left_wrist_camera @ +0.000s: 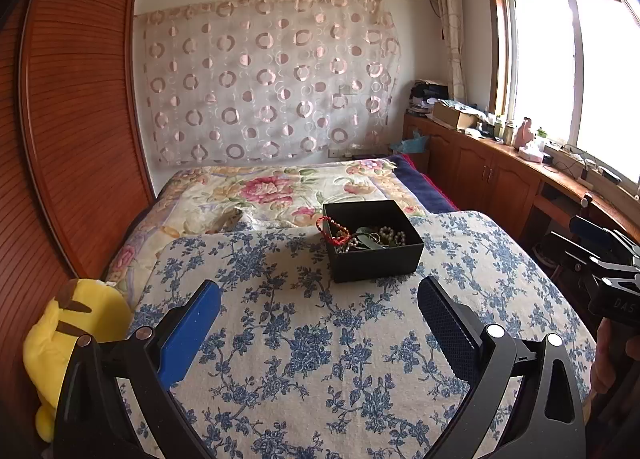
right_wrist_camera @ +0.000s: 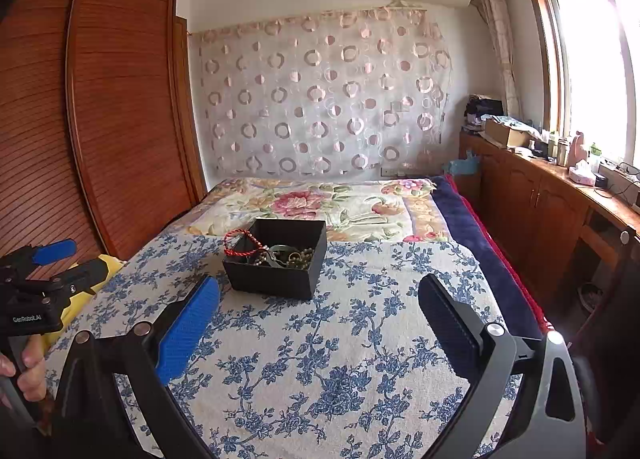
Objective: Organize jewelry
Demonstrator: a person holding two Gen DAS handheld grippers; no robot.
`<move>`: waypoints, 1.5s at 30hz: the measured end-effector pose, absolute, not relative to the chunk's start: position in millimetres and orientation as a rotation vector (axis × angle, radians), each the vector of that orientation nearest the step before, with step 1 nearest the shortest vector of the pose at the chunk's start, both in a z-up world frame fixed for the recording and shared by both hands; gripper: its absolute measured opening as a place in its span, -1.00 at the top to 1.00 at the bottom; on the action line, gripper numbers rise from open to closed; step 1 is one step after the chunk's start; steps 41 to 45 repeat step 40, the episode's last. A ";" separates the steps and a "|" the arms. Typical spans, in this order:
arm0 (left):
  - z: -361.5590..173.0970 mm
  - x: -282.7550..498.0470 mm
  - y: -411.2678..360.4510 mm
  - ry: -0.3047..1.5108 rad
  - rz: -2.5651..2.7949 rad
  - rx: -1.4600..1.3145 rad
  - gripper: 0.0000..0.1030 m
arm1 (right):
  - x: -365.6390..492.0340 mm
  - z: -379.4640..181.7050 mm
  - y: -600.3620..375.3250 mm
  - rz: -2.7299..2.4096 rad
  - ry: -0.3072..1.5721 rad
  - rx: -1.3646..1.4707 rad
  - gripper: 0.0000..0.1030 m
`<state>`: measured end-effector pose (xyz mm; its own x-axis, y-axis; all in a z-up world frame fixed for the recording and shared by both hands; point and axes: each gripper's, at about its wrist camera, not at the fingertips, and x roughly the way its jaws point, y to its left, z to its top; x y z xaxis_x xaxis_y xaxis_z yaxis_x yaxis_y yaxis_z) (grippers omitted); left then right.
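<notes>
A black open box (left_wrist_camera: 376, 261) sits on the blue-flowered cloth (left_wrist_camera: 320, 339) on the bed. It holds a jumble of jewelry: a pearl strand (left_wrist_camera: 390, 237), a green bangle, rings. A red beaded bracelet (left_wrist_camera: 330, 229) hangs over its left rim. My left gripper (left_wrist_camera: 318, 293) is open and empty, just short of the box. In the right wrist view the box (right_wrist_camera: 276, 273) lies ahead and left of my right gripper (right_wrist_camera: 318, 291), which is open and empty. The red bracelet (right_wrist_camera: 238, 243) drapes over the box's left corner.
A yellow plush toy (left_wrist_camera: 72, 331) lies at the bed's left edge by the wooden wardrobe (left_wrist_camera: 76, 119). A floral blanket (left_wrist_camera: 280, 191) covers the far bed. Wooden cabinets (right_wrist_camera: 536, 199) with clutter run under the window on the right.
</notes>
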<state>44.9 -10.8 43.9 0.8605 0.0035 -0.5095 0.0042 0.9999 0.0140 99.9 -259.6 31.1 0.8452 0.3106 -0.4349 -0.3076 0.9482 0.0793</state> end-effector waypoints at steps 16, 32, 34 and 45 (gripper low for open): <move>44.9 44.4 -12.7 0.525 -0.002 0.009 -0.85 | 100.5 31.1 -259.5 0.325 0.458 0.007 -0.95; 43.5 42.9 -12.3 0.524 -0.001 0.010 -0.85 | 100.1 30.8 -259.0 0.324 0.456 0.008 -0.95; 43.4 42.9 -12.1 0.524 -0.001 0.009 -0.85 | 100.4 30.6 -259.0 0.324 0.456 0.007 -0.95; 47.4 41.7 -12.7 0.523 -0.003 0.006 -0.85 | 100.3 30.5 -259.1 0.324 0.456 0.007 -0.95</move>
